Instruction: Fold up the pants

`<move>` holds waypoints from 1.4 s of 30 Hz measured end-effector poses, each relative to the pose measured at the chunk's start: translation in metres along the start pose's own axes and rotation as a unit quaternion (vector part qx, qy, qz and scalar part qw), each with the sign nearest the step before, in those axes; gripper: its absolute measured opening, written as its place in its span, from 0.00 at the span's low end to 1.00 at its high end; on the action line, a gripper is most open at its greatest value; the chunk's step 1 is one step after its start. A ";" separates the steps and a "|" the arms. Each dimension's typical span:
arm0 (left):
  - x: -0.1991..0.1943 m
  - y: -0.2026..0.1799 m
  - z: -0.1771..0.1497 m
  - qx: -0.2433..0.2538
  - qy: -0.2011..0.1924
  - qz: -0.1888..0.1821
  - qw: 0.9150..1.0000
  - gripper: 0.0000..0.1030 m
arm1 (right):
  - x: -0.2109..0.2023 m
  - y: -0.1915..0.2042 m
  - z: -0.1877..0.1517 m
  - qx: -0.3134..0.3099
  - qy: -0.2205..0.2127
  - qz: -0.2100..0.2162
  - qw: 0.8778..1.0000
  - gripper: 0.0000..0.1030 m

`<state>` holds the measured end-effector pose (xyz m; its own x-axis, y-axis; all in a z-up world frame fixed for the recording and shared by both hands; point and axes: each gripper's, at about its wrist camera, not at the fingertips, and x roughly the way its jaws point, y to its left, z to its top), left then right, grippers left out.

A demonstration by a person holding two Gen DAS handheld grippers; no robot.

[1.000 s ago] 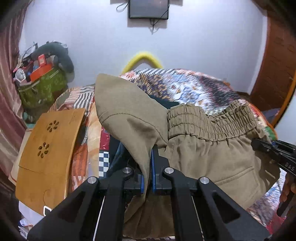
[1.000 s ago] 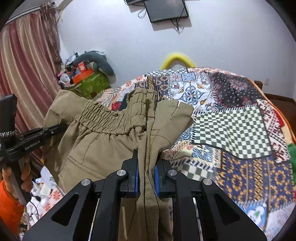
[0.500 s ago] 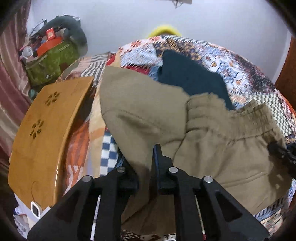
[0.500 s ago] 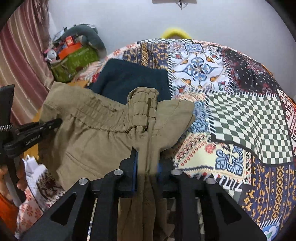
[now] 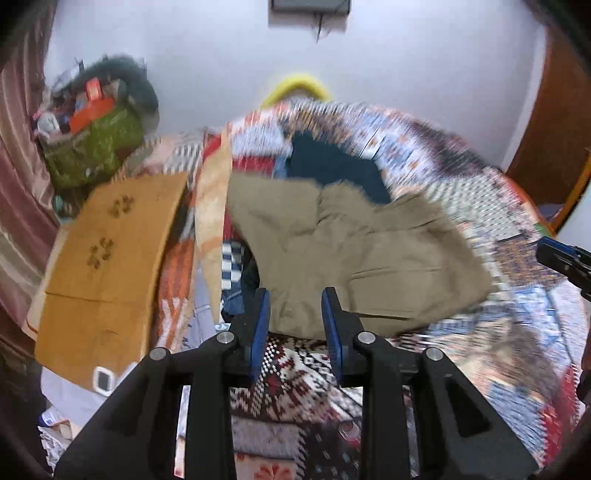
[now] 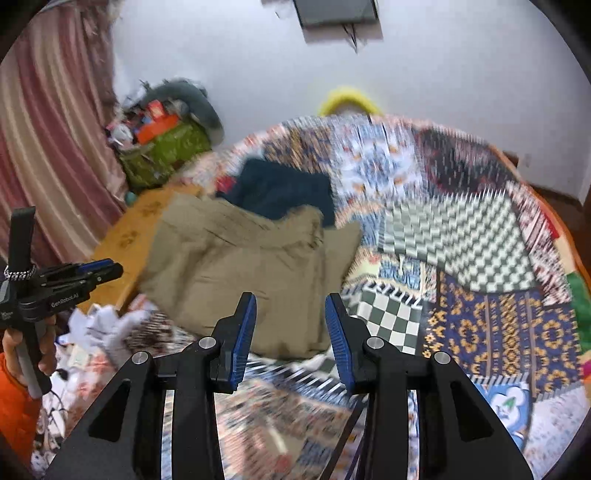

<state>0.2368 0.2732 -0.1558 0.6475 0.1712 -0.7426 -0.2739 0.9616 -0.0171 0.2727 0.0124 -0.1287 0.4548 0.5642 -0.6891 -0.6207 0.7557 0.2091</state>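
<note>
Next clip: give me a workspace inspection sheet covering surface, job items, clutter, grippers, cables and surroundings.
Surface: patchwork bedspread, motion-blurred.
Job's things: khaki pants lie folded in a bundle on the bedspread, partly over a dark blue garment.
Clutter: wooden lap tray beside the pants; green bag heaped with items.
Grippers: left gripper and right gripper both open, nothing between the jaws.
Cables: a cord hangs under the wall screen.
Surroundings: white wall, striped curtain, yellow curved object behind the bed.

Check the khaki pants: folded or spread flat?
Folded. The khaki pants lie as a compact layered bundle on the quilt; both the left gripper and right gripper are open.
</note>
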 end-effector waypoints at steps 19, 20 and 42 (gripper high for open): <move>-0.306 -0.082 -0.072 0.041 -0.279 -0.016 0.959 0.57 | -0.254 0.124 -0.044 -0.105 -0.269 0.015 0.957 0.58; -0.313 -0.084 -0.078 0.037 -0.287 -0.018 0.957 0.64 | -0.259 0.125 -0.049 -0.100 -0.281 0.011 0.954 0.67; -0.329 -0.097 -0.109 0.026 -0.305 -0.021 0.952 1.00 | -0.277 0.128 -0.077 -0.074 -0.294 -0.024 0.953 1.00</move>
<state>-0.0273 0.1003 0.0170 0.9539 0.2096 -0.2149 -0.2130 0.9770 0.0075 0.0180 -0.0726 0.0358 0.7377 0.6510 -0.1792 -0.6527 0.7554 0.0575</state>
